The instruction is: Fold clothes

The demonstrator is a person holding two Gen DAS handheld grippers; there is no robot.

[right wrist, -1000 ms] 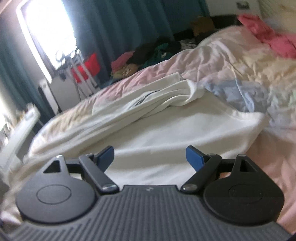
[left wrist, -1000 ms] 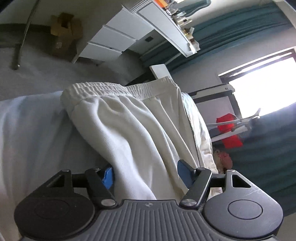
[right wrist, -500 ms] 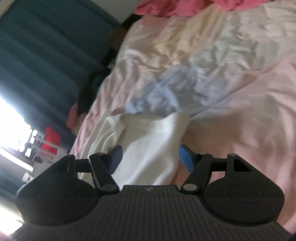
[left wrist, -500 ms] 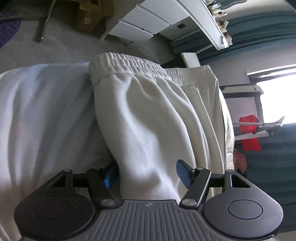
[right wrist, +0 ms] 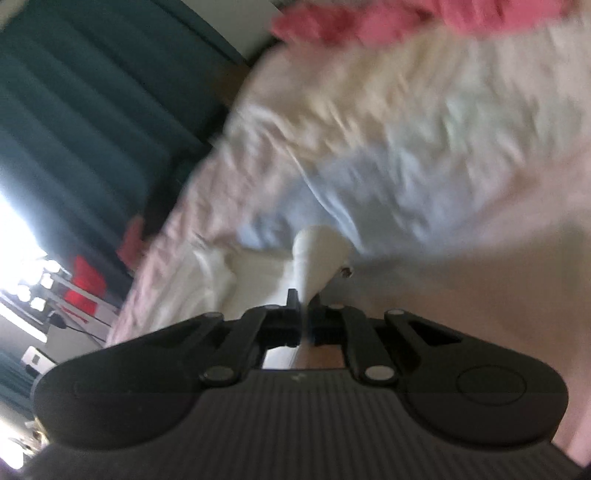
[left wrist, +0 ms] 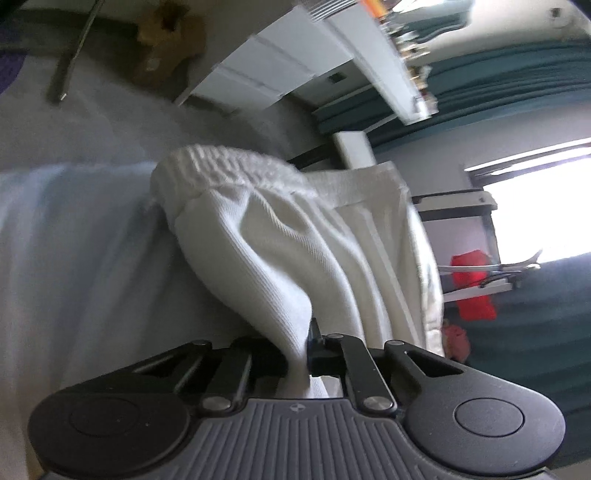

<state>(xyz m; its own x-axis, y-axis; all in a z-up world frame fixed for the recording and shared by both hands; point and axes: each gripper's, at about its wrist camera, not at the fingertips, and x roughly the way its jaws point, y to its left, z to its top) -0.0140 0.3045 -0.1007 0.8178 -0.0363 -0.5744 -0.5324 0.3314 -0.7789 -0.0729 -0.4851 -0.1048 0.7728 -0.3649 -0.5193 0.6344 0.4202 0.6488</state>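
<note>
White ribbed shorts (left wrist: 295, 240) with an elastic waistband (left wrist: 229, 166) lie on the bed. In the left wrist view my left gripper (left wrist: 306, 350) is shut on a pinched fold of this fabric near the waistband side. In the right wrist view my right gripper (right wrist: 304, 314) is shut on a white corner of the same garment (right wrist: 317, 254), which sticks up in a peak between the jaws. The rest of the white cloth (right wrist: 221, 280) spreads to the left of that gripper. The right wrist view is blurred.
A pastel bedsheet (right wrist: 406, 147) covers the bed, with pink clothes (right wrist: 369, 22) at its far end. Teal curtains (right wrist: 74, 110) and a bright window stand beyond. A white drawer unit (left wrist: 277, 74), a cardboard box (left wrist: 166, 40) and a red item on a rack (left wrist: 474, 288) are around the bed.
Both grippers closed on the white garment; earlier both stood open around it. The right gripper swung and rolled toward the garment's corner on the pink sheet. The left one stayed roughly in place.
</note>
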